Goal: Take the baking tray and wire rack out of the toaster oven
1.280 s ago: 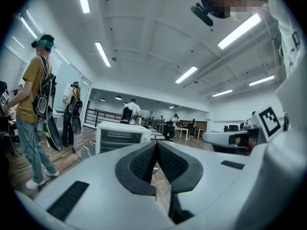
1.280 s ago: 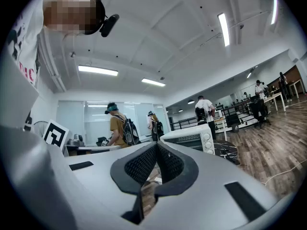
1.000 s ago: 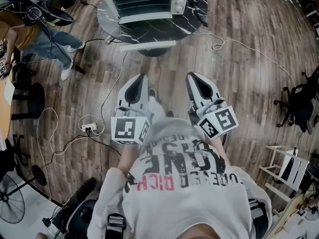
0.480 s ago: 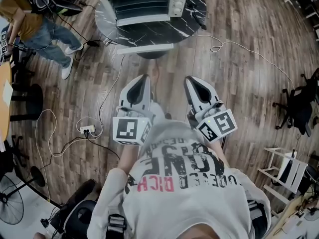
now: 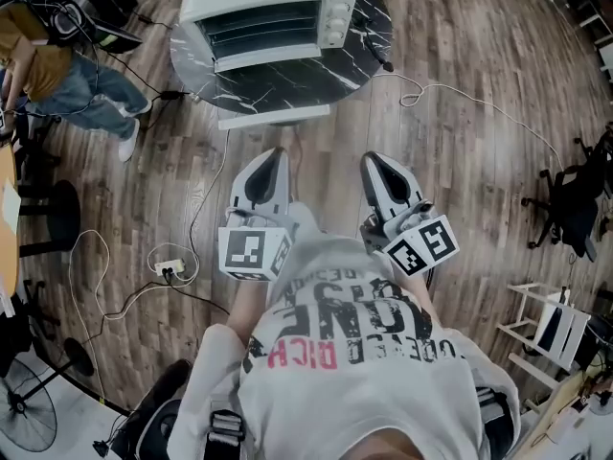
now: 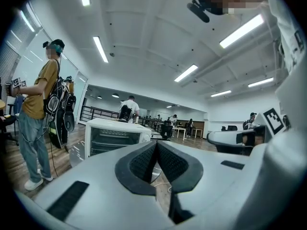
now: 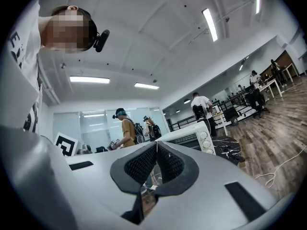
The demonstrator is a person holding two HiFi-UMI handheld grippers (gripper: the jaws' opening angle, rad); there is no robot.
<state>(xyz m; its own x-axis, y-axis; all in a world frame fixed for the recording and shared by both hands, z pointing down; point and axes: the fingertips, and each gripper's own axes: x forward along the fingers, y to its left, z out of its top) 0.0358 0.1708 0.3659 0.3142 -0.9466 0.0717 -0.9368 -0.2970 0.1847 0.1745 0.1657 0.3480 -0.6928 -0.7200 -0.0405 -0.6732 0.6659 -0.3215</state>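
A white toaster oven point(image 5: 268, 15) stands on a round black marble table point(image 5: 364, 41) at the top of the head view, its door hanging open toward me. Dark shelves show inside; I cannot tell tray from rack. The oven point(image 6: 112, 137) appears left of centre in the left gripper view, and the oven point(image 7: 192, 138) sits right of centre in the right gripper view. My left gripper point(image 5: 276, 150) and right gripper point(image 5: 368, 156) are both shut and hold nothing. They point level toward the table, well short of it.
A person point(image 5: 57, 75) stands at the upper left beside the table. Cables point(image 5: 460, 94) trail over the wooden floor, with a power strip point(image 5: 172, 249) at the left. A black stool point(image 5: 53, 204), a fan point(image 5: 24, 420) and an office chair point(image 5: 575, 209) ring the area.
The oven and table have grown a little nearer and shifted left in the head view as I move toward them. Both grippers stay shut.
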